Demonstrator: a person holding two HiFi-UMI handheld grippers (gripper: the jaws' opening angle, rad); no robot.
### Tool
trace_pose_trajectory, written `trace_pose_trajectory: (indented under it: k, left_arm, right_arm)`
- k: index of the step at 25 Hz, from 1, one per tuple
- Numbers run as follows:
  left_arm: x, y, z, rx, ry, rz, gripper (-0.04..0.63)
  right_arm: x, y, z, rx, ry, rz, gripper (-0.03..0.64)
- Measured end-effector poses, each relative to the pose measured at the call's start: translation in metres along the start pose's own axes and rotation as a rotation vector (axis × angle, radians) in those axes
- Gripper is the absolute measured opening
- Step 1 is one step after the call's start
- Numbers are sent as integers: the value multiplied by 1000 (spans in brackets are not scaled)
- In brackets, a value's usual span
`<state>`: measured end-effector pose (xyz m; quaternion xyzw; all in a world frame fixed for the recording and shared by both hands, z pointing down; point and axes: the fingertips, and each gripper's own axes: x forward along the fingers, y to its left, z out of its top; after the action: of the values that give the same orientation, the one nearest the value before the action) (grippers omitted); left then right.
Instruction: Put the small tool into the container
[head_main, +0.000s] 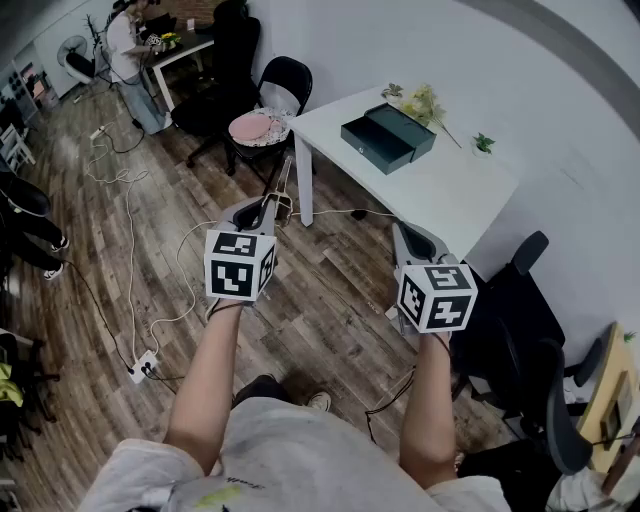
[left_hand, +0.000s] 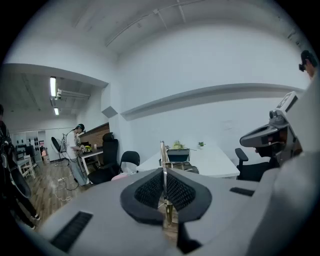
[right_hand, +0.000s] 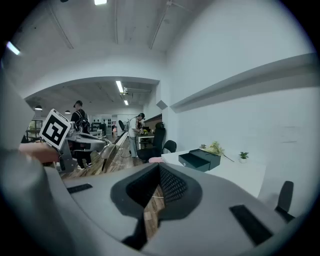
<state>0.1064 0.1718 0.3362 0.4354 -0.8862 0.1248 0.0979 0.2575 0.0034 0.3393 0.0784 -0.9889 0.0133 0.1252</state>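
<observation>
My left gripper (head_main: 270, 207) is shut on a thin, gold-coloured metal tool (head_main: 283, 185) that sticks out past its fingertips, above the wood floor. In the left gripper view the tool (left_hand: 162, 155) stands upright, pinched between the black pads of the gripper (left_hand: 164, 175). The container, a dark green box (head_main: 388, 137) with its drawer pulled open, sits on the white table (head_main: 450, 205), well ahead of both grippers. It also shows in the right gripper view (right_hand: 200, 160). My right gripper (head_main: 408, 238) hovers beside the table's near edge, and its jaws (right_hand: 159, 172) meet at the tips with nothing between them.
A black chair with a pink round thing (head_main: 262, 128) on it stands left of the table. Black office chairs (head_main: 520, 310) are at the right. Cables (head_main: 130, 250) and a power strip (head_main: 143, 368) lie on the floor. A person (head_main: 125, 50) stands at a far desk. Small plants (head_main: 420, 100) lie behind the box.
</observation>
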Motion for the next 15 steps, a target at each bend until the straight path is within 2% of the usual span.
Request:
trace_pose_trajectory:
  k: [15]
  left_arm:
    - [4,-10,-7,10,14,0,-2]
  right_arm:
    - [11,4,-5,11,0,40,5]
